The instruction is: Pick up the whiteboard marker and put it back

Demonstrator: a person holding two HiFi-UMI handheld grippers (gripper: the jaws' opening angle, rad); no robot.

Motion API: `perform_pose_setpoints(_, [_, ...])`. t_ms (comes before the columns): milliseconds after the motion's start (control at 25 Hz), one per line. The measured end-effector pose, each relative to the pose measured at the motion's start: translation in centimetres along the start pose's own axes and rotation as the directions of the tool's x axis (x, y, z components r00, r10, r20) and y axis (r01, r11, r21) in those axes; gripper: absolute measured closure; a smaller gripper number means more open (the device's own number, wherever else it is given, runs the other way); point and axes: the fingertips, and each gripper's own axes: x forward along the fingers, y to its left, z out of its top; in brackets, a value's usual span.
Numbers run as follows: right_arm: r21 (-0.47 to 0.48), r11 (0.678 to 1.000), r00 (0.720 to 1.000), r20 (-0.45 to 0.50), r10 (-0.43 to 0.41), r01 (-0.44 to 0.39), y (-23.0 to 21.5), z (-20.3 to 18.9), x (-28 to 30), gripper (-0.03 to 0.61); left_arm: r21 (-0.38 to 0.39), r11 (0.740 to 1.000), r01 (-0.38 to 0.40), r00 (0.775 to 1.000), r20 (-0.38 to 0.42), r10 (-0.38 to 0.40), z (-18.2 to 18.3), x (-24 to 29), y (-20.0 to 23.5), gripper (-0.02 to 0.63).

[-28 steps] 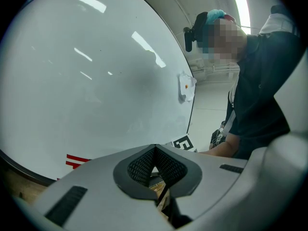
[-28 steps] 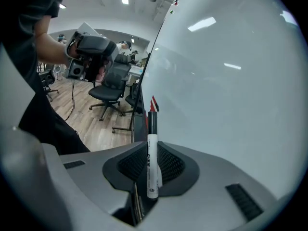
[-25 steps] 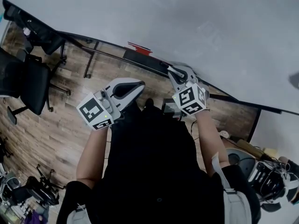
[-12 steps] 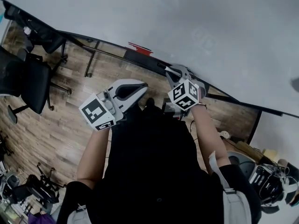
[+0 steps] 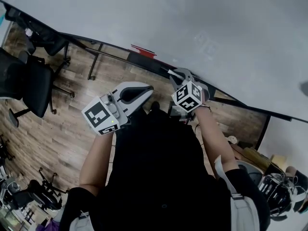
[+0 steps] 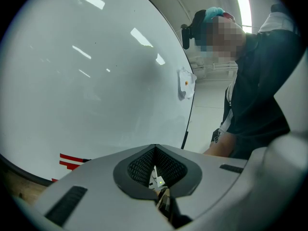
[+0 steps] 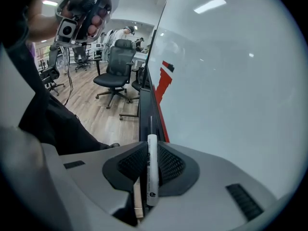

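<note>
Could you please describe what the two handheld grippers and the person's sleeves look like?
Both the left gripper and right gripper have smooth light-grey shells, dark mesh-textured pads on the jaws, and a white cube with black square markers. The person wears a black short-sleeved top.

bright, ceiling-light glare, fisheye edges

Looks along the left gripper, jaws pressed together at the tips, with nothing held between the black mesh pads. Faces the whiteboard, broad and white, streaked with bright reflections. Shows red stripes low on the whiteboard's left side, just above the grey gripper body. Finds a crumpled white scrap stuck at the whiteboard's right edge. Catches a person in a dark shirt just beyond that same edge.
</note>
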Motion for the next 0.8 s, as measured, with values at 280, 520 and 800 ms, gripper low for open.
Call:
perform_pose_setpoints(280, [0.04, 0.999, 1.0, 0.029, 0.009, -0.01, -0.1, -0.6, 0.9, 0.508, -0.004, 1.0, 0.0, 1.0, -0.011, 0.0, -0.7, 0.6, 0.1, 0.603])
perform_pose_setpoints(520, [0.059, 0.998, 0.998, 0.059, 0.011, -0.014, -0.2, -0.6, 1.0, 0.508, 0.0, 1.0, 0.0, 1.0, -0.017, 0.0, -0.8, 1.1, -0.2, 0.603])
perform_pose_setpoints(800, [0.045, 0.999, 0.995, 0.097, -0.003, -0.002, -0.4, 0.1, 0.2, 0.506, 0.011, 1.0, -0.01, 1.0, -0.02, 0.01, -1.0, 1.4, -0.3, 0.603])
